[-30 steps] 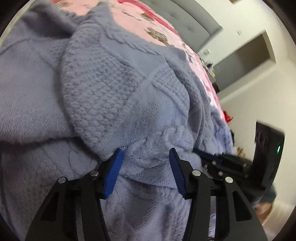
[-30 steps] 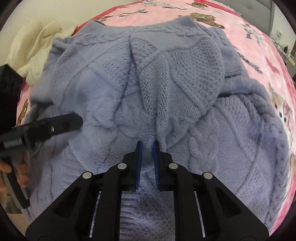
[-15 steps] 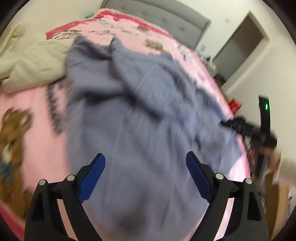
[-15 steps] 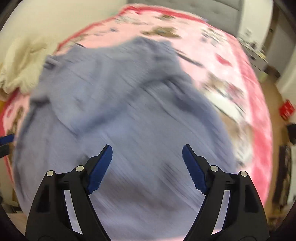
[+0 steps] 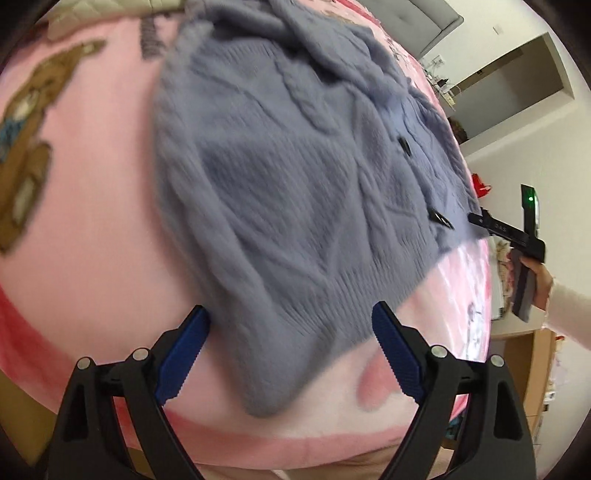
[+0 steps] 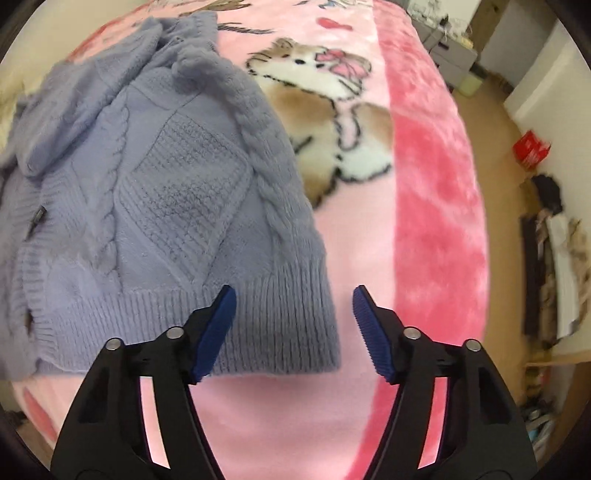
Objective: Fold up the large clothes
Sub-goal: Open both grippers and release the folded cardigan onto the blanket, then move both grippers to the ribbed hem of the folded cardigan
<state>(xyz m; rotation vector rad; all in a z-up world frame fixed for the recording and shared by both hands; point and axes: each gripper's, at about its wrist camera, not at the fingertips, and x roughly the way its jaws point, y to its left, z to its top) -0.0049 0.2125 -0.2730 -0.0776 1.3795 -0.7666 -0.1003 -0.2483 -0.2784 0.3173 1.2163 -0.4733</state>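
A: Report the left gripper [image 5: 291,343].

B: Jaws spread wide, holding nothing. In the left wrist view its blue pads [image 5: 183,356] sit at the lower part of the frame. The ribbed hem corner of the lavender cable-knit cardigan [image 5: 295,192] lies between them, with the left pad just beside the knit edge. Whether either pad touches the fabric cannot be determined.

A: Report the right gripper [image 6: 294,328].

B: Jaws also wide apart, nothing gripped. In the right wrist view the left pad overlaps the ribbed hem of the cardigan [image 6: 177,206]; the right pad is over bare blanket, apart from the knit. The same gripper [image 5: 495,229] appears at the right edge of the left wrist view, its tip at the far hem corner, held by a hand [image 5: 541,284] in a white sleeve. From that view, its opening cannot be told.

A: Location of the garment?

B: It lies spread on the pink teddy-bear blanket [image 5: 81,206], filling the centre and upper part of the left wrist view, hem toward the camera. Dark toggle buttons [image 5: 437,218] run along its front, right of centre. In the right wrist view it occupies the left half; the blanket [image 6: 424,192] with a bear print fills the centre and right.

A: Surroundings?

B: A grey headboard [image 5: 432,22] at upper right of the left wrist view; a red box [image 6: 530,147] on the floor at the right of the right wrist view.
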